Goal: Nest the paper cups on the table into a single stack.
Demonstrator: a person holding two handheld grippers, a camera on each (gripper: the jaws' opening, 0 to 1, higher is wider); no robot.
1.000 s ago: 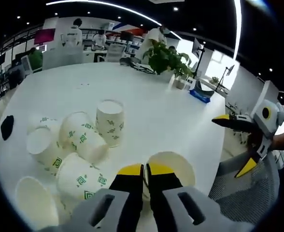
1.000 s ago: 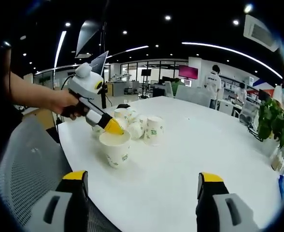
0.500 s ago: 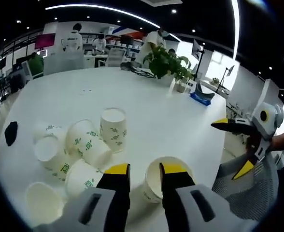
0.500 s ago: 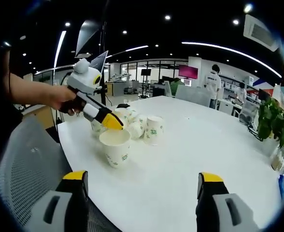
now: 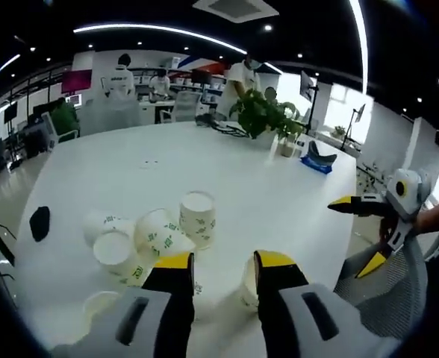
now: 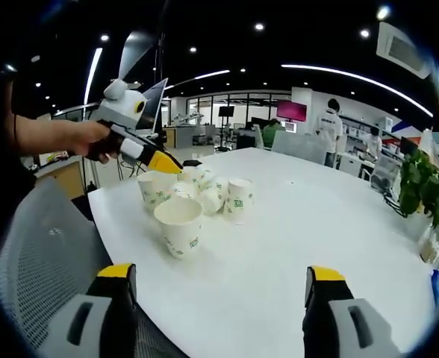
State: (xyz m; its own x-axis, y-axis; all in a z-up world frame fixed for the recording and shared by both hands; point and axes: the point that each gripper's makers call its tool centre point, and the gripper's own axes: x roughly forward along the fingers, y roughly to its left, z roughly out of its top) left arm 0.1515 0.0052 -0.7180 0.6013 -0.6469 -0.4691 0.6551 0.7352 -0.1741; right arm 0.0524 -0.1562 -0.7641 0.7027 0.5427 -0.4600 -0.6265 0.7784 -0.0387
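Several white paper cups with green marks sit on the round white table (image 5: 130, 160). One upright cup (image 6: 178, 226) stands alone near the table edge; in the left gripper view that cup (image 5: 247, 285) peeks out beside my right jaw. Behind it lies a cluster of cups (image 6: 208, 190), some tipped over, one standing mouth down (image 5: 198, 218). My left gripper (image 5: 225, 261) is open and hovers above and apart from the lone cup; the right gripper view has it (image 6: 165, 162) at upper left. My right gripper (image 6: 219, 274) stands wide open over the near table edge, holding nothing.
A small black object (image 5: 39, 221) lies left of the cups. A potted plant (image 5: 260, 112) and a blue item (image 5: 316, 160) sit at the far side. A grey mesh chair (image 6: 33, 246) stands by the table edge. People stand at desks in the background.
My left gripper's jaws, nearly closed at the lone cup's rim a second ago, have opened and lifted up and back from it. The right gripper has stayed put.
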